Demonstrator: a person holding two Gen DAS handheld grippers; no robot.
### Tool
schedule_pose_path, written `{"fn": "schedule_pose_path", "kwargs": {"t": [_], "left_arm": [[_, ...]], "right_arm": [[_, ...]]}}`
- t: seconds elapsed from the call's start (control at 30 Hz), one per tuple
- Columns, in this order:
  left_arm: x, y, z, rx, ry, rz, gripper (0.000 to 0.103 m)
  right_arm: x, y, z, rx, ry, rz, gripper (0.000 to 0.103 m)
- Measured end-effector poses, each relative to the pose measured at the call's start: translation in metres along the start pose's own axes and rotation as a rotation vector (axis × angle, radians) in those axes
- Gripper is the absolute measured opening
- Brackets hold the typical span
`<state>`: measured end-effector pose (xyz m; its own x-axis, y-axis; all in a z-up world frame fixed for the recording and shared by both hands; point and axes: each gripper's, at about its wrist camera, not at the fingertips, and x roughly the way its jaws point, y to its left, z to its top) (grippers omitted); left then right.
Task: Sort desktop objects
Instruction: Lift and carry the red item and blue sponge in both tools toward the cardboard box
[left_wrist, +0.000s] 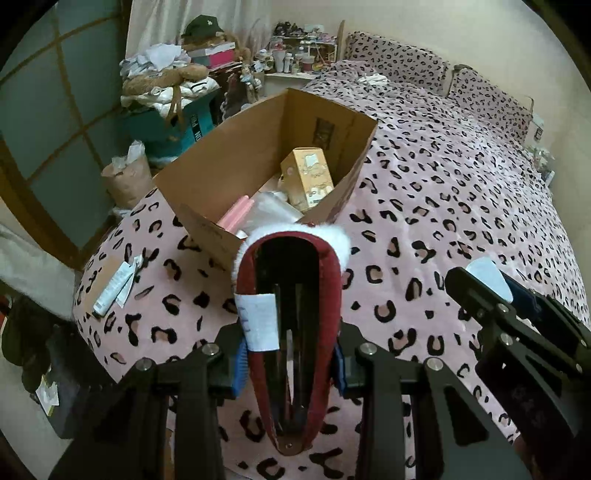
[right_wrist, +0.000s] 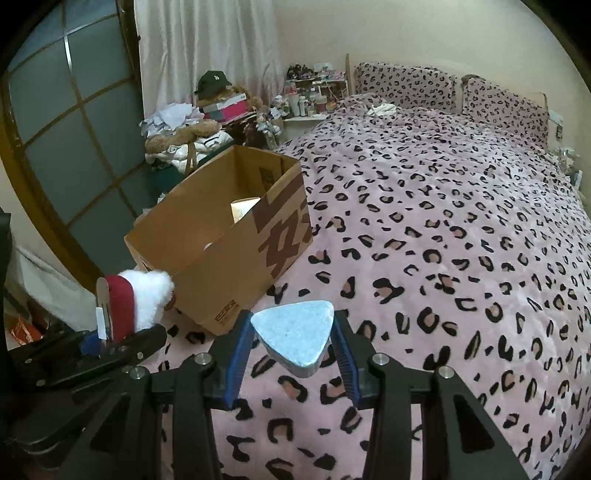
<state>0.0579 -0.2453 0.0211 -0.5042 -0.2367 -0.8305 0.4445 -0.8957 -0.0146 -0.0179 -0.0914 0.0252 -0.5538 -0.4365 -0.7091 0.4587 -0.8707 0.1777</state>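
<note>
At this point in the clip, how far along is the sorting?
Partly done. The box on the bed already holds a yellow carton, a pink item and a clear bag. In hand: the left gripper grips a red headband, the right gripper a pale triangular object, both short of the box. Left: a tube on the bed.

The teal box (left_wrist: 192, 127) at far left shows white letters "ON" and "P", partly cut off. The dark cap (right_wrist: 212, 79) carries a small white "LA" logo. Big brown print on the cardboard box (right_wrist: 284, 236) is unreadable.
</note>
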Motion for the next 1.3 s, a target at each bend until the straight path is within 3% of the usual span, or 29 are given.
{"fn": "schedule_pose_path", "kwargs": {"t": [0.8,1.3], "left_arm": [[0.017,0.048,0.03,-0.054,-0.019,0.03,0.036],[0.025,0.069,0.072,-0.078,-0.016,-0.017,0.036]], "right_arm": [[0.038,0.042,0.025,-0.074,0.016,0.048,0.043],[0.044,0.068,0.06,-0.111,-0.023,0.067,0.043]]}}
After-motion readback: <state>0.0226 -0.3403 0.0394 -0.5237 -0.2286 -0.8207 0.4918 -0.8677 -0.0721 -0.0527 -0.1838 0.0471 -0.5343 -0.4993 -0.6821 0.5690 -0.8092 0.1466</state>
